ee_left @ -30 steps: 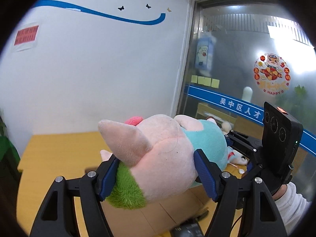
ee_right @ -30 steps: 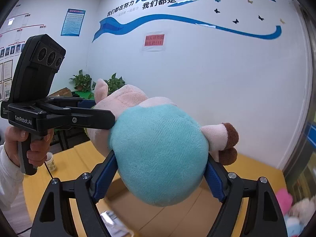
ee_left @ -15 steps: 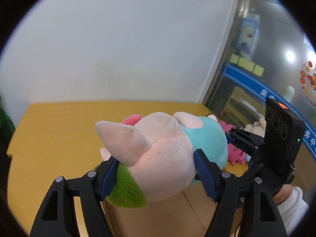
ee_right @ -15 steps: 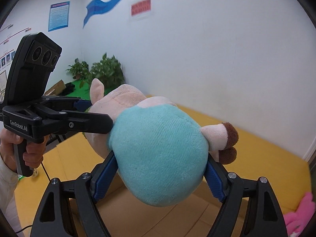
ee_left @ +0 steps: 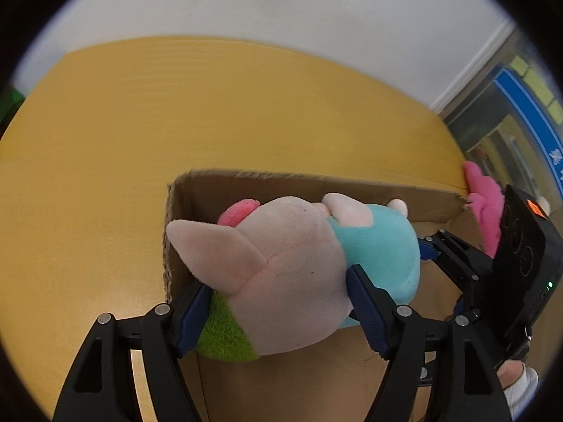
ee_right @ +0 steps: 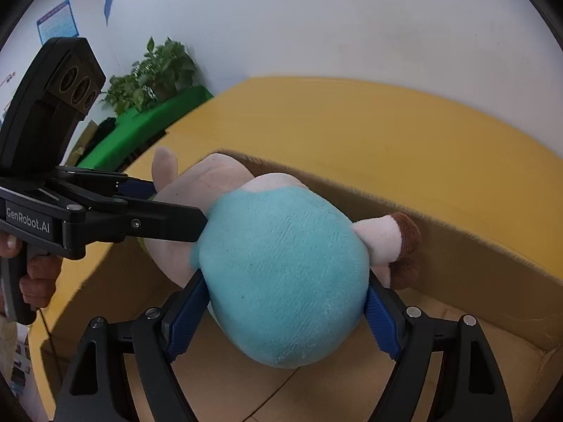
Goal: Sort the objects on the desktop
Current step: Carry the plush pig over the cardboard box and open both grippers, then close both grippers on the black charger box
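A: Gripping the plush pig (ee_left: pixel 292 281) from two sides. The left claw (ee_left: pixel 278 309) has its blue pads (ee_left: pixel 366 311) pressed on the pink head, just by the green patch; its jaws have just eased a little wider, with the head between them and the pads on it.

B: And the right claw (ee_right: pixel 286 311)?

A: Clamped on the turquoise body, one pad on each flank (the fabric bulges out past both). In the left wrist view the right claw comes in from the right edge, with a sleeve cuff (ee_left: pixel 520 390) showing below it.

B: Where is the toy itself?

A: Held in the air over the open cardboard box (ee_right: pixel 475 242), which stands on the yellow table (ee_left: pixel 211 112). The pig's brown-tipped feet (ee_right: pixel 401 249) point toward the box's far wall; whether they touch it I cannot tell.

B: Anything else nearby?

A: A pink plush (ee_left: pixel 485 204) just beyond the box's right corner, and potted plants (ee_right: pixel 155 70) by the wall behind the left device.
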The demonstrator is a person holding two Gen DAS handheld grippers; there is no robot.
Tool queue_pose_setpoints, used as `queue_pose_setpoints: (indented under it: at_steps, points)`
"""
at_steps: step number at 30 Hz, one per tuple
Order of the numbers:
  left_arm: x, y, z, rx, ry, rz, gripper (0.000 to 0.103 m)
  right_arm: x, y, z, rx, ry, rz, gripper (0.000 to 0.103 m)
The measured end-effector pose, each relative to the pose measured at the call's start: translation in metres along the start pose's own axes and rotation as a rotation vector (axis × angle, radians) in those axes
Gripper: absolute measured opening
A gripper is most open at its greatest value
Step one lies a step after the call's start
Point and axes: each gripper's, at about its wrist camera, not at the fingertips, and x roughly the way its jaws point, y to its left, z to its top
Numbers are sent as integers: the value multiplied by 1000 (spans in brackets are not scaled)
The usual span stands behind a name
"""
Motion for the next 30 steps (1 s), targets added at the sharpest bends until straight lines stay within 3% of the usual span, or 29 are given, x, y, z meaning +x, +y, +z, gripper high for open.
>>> queue_pose_setpoints:
  at_steps: [4,6,13,17,22,26,30]
  points:
    - [-5,2,5,-38,-38,-17,76,1,3,4,25,-31,-29,86]
    - [-19,1,4,-28,-77,16,75,-1,6,8,37,-37,-41,89]
    - [-125,-17,-26,80,-288,30,75,-39,9,-1,75,-100,-101,92]
    - [-180,-26,-64,163,-380,45,75,-96,12,-12,127,-143,-115,92]
    - [-225,-51,-115,236,-500,26,79,-195,44,-52,76,-238,-181,103]
    - [-245,-65,-159,257,-570,68,79,-250,73,-95,90,-285,-219,103]
    - [-244,-69,-202,246,-557,67,79,-276,95,-145,123,-294,-242,103]
